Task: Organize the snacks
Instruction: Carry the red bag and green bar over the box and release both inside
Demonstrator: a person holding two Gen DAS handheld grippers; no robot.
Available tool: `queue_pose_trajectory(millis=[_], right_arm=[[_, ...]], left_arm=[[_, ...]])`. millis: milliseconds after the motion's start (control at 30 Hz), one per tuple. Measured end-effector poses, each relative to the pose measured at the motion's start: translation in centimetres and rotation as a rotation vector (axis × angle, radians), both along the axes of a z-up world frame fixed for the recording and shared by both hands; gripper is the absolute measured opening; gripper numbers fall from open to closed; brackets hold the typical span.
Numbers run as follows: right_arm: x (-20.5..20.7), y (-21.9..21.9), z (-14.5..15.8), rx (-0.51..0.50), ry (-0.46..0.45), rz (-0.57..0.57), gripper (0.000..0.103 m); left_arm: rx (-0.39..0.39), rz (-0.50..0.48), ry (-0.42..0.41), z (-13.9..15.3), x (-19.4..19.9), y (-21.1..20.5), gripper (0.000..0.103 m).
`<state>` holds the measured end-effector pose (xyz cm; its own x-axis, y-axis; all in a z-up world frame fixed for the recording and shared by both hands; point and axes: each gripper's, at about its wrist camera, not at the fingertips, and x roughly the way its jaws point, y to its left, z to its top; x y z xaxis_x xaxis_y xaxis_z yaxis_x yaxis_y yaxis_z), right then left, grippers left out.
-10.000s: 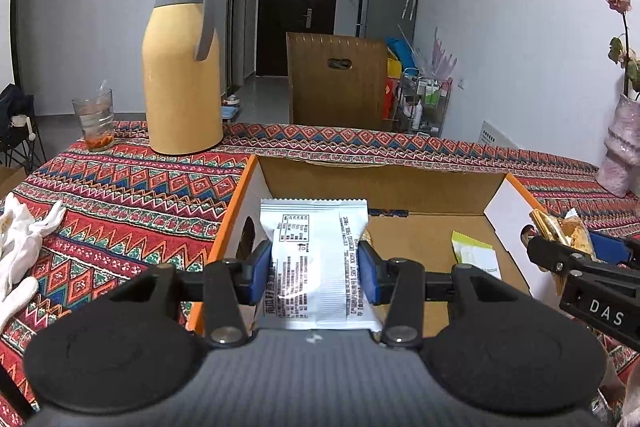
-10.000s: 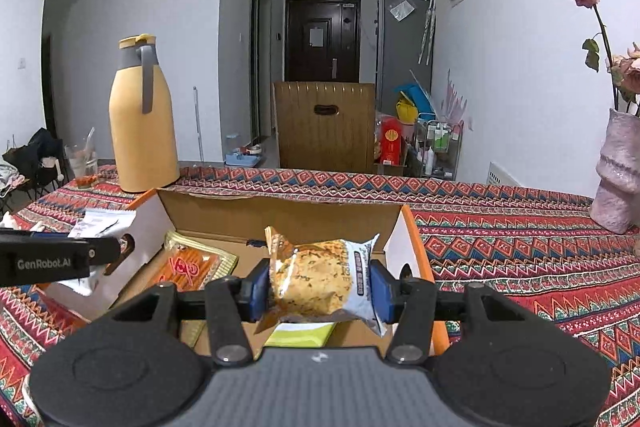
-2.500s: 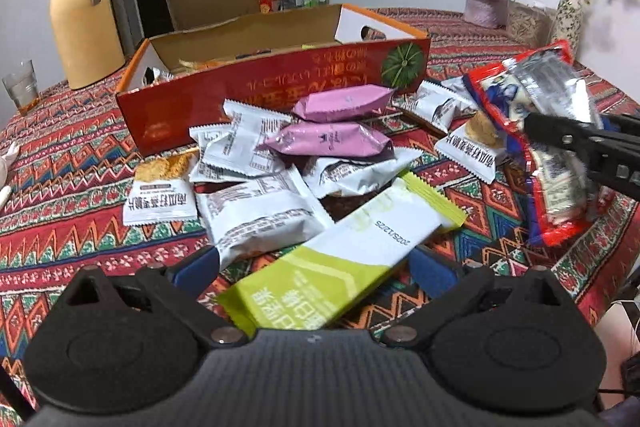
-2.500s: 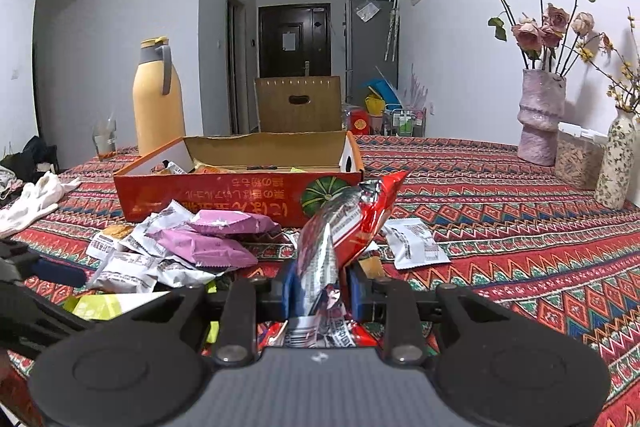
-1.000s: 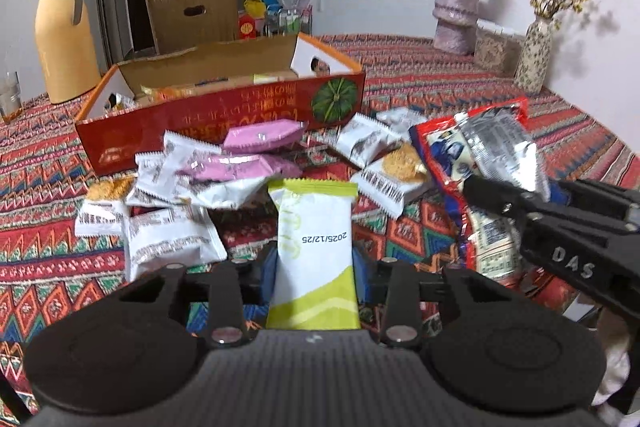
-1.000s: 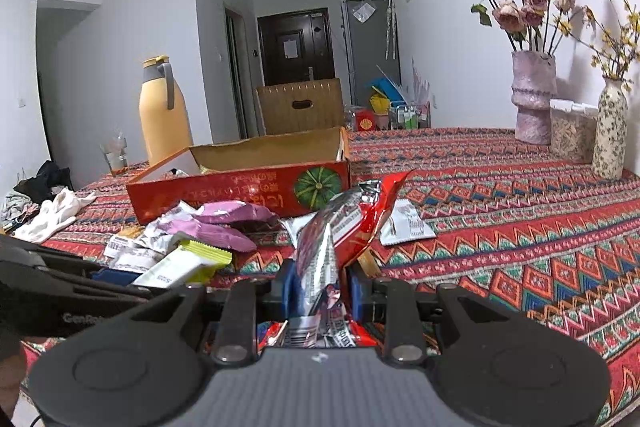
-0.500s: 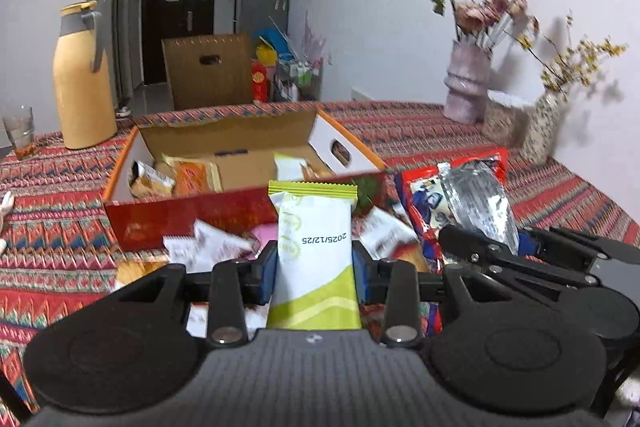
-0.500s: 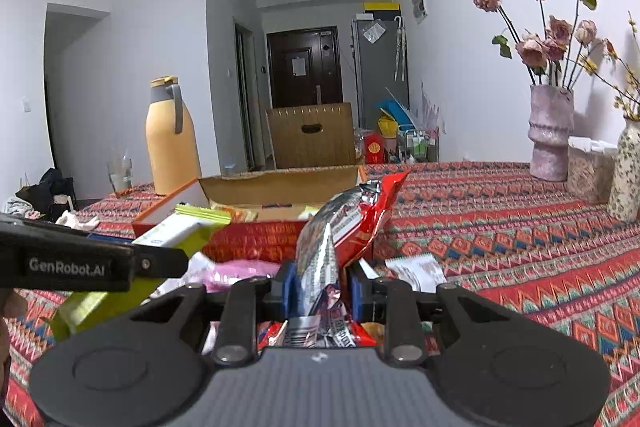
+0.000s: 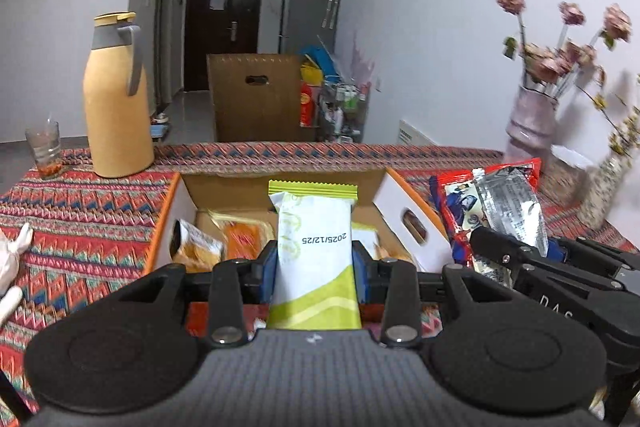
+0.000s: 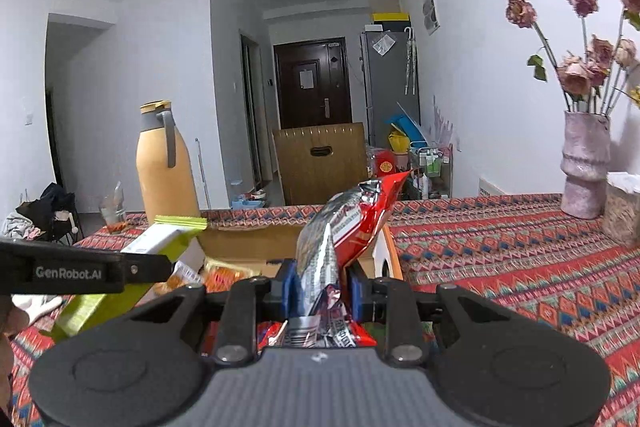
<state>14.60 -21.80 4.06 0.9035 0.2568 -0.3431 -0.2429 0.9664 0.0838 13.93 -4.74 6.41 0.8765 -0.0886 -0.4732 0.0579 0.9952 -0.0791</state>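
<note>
While held up over the near edge of the cardboard box (image 9: pixel 412 205), green and white snack packet (image 9: pixel 314 247) squeezed flat between the two blue pads (image 9: pixel 269 269) of the left gripper (image 9: pixel 315 269). Jaws narrow, pressing on both long sides of the packet. Top end with the green zigzag strip poking out past the fingertips, above the inside of the box. Printed on it upside down: "2025/12/25".

Just to the right of the box, red and silver snack bag (image 10: pixel 340 239) pinched in the right gripper (image 10: pixel 322 287). Jaws very narrow, crushing the bag's lower part; red top corner sticking up over the right wall of the box. Small writing on the bag too blurry to read.

On the right gripper's side arm, seen from the left camera: "DAS". On the left gripper's side arm, seen from the right camera: "GenRobot.AI".

Inside the box, a few orange and yellow snack packs (image 9: pixel 240 237) lying on the bottom. Behind the box, to its left, yellow jug (image 9: pixel 116 103) standing on the patterned tablecloth (image 9: pixel 80 203).
</note>
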Motion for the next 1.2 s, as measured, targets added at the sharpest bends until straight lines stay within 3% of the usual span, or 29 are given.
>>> queue_pose_trajectory(millis=[200, 433, 633, 1000, 1100, 1167, 1200], right_arm=[[5.0, 1.3, 0.4, -0.003, 0.027, -0.003, 0.026], [9.2, 2.9, -1.2, 0.002, 0.058, -0.014, 0.026], [10.7, 3.3, -3.4, 0.011, 0.087, -0.015, 0.026], [11.4, 4.5, -4.9, -0.026, 0.123, -0.014, 0.027], [11.4, 4.4, -4.9, -0.032, 0.121, -0.02, 0.03], [11.3, 4.4, -4.9, -0.037, 0.122, -0.025, 0.042], [11.3, 4.4, -4.9, -0.039, 0.12, -0.03, 0.047]], left_arm=[[-0.01, 0.068, -0.003, 0.0, 3.9, 1.8, 0.037], [-0.01, 0.14, -0.007, -1.4, 7.6, 3.1, 0.037], [-0.04, 0.158, 0.026, -3.3, 9.1, 4.6, 0.037], [-0.042, 0.153, 0.031, -3.9, 8.7, 4.5, 0.04], [-0.036, 0.157, 0.012, -3.8, 8.3, 4.5, 0.047], [-0.04, 0.16, -0.001, -3.6, 7.9, 4.5, 0.061], [-0.035, 0.169, -0.008, -3.5, 7.7, 4.4, 0.073]])
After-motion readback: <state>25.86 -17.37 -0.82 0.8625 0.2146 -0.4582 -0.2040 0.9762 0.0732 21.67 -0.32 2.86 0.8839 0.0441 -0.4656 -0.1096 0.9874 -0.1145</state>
